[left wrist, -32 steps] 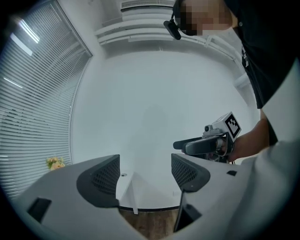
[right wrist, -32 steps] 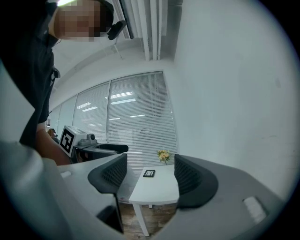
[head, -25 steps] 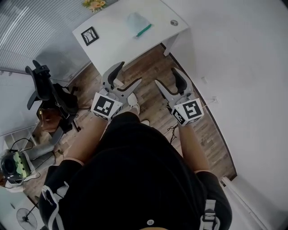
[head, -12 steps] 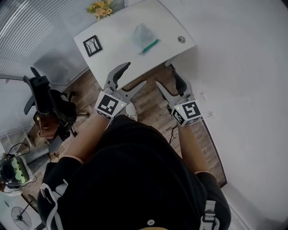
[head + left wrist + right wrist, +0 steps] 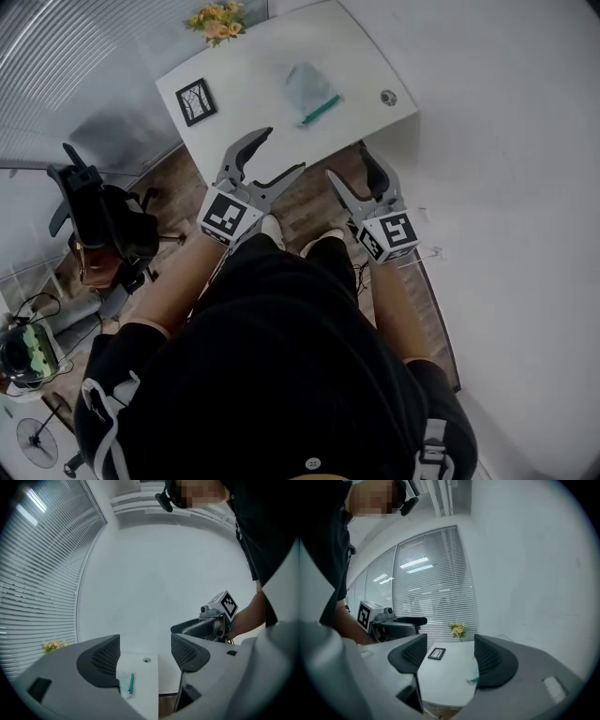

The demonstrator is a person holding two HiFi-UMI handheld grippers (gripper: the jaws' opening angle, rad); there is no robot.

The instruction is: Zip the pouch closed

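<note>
Left gripper [image 5: 273, 157] and right gripper [image 5: 349, 165], jaws apart, hover by the table [image 5: 258, 117] edge, well short of the pouch [image 5: 310, 90]

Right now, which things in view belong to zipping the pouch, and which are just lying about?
Job: clear pouch, its green zipper; left tongs, right tongs, both open and empty.
Lying about: framed picture, flowers, small round object, office chair.
</note>
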